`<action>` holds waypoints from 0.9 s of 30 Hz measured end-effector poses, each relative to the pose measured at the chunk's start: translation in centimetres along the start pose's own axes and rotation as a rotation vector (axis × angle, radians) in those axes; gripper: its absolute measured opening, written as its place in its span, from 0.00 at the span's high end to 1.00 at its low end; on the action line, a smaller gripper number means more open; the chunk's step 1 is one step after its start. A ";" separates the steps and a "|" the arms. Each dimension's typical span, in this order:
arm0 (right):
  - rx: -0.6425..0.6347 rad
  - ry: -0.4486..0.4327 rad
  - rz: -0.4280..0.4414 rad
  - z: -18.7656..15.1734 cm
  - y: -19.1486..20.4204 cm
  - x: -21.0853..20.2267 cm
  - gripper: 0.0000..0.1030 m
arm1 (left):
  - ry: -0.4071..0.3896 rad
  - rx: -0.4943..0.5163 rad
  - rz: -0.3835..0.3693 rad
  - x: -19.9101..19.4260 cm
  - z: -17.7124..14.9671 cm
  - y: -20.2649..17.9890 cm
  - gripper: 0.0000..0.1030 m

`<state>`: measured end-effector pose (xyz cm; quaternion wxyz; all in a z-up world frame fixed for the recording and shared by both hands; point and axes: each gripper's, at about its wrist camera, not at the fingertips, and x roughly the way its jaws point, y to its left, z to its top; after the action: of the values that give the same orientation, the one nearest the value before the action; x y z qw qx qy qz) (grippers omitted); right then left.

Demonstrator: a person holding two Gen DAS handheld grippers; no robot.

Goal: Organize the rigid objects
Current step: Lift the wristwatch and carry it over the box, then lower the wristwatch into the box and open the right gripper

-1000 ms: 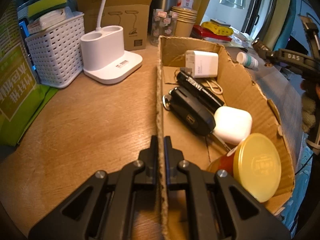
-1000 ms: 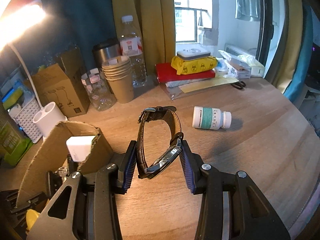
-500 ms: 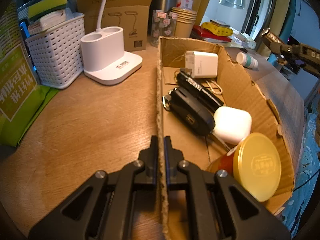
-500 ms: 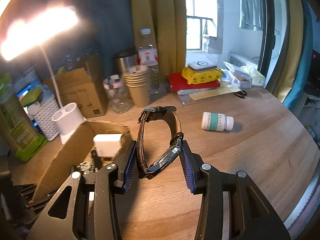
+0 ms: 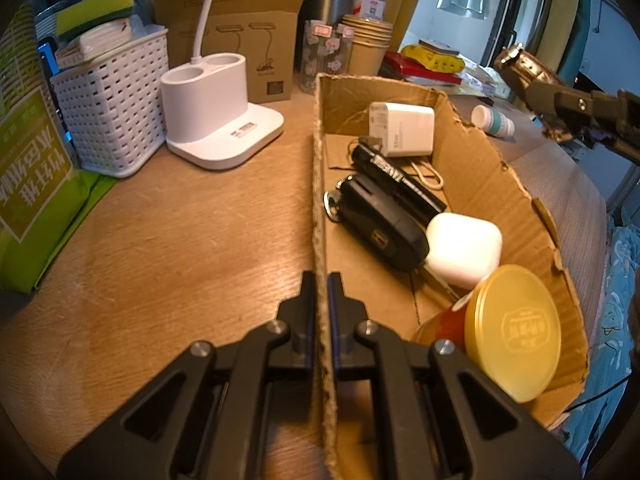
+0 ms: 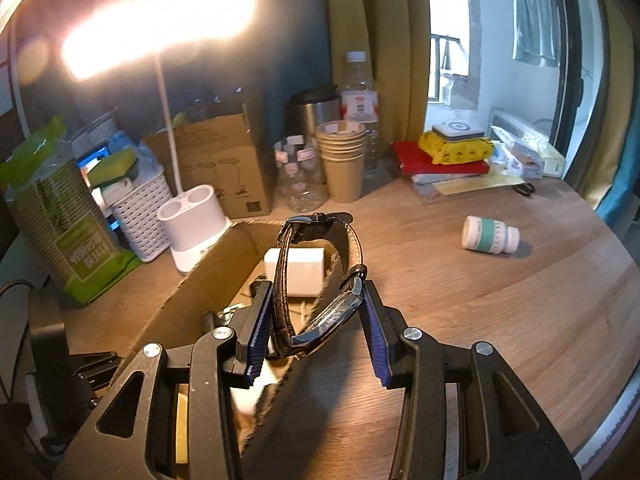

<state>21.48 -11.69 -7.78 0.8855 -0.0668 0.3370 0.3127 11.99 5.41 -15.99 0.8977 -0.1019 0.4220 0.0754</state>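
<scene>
The right claw (image 6: 318, 312) pinches a watch (image 6: 320, 280) above the box (image 5: 500, 184), whose near wall the left claw (image 5: 321, 320) grips, with a charger (image 5: 402, 129), key fob (image 5: 380, 228), white case (image 5: 464, 250) and jar (image 5: 512, 330) inside, and a bottle (image 6: 490, 236) on the table (image 6: 500, 300).

Left wrist view: low and close over the wooden desk (image 5: 168, 248), facing along the cardboard box (image 5: 320, 184) side wall toward the window.
Right wrist view: higher, above the box's (image 6: 188, 292) near end, facing the curtains and the lit lamp (image 6: 160, 20).
Shared ground: both take in the box, white charger (image 5: 402, 129) (image 6: 304, 266), pill bottle (image 5: 493, 121) (image 6: 490, 236), paper cups (image 5: 366, 46) (image 6: 342, 160) and white basket (image 5: 114, 100) (image 6: 140, 212).
</scene>
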 end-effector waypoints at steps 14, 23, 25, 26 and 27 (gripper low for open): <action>-0.103 0.052 0.075 -0.9 4.3 2.1 0.57 | 0.000 -0.001 -0.003 -0.1 -0.1 0.0 0.93; -0.184 0.145 0.060 -1.3 5.0 6.0 0.57 | 0.000 -0.001 -0.008 0.0 0.0 0.0 0.94; -0.200 0.163 0.041 -1.4 5.0 6.5 0.57 | 0.001 -0.002 -0.010 0.1 0.0 0.0 0.93; -0.208 0.169 0.032 -1.5 5.0 6.7 0.57 | 0.001 -0.003 -0.010 0.1 0.0 0.0 0.93; -0.216 0.178 0.024 -1.6 5.1 7.0 0.57 | 0.001 -0.002 -0.011 0.1 0.0 0.0 0.93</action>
<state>21.57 -4.60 -12.96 0.8360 -0.1851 0.3795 0.3506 12.08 5.38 -16.06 0.8977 -0.1053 0.4219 0.0709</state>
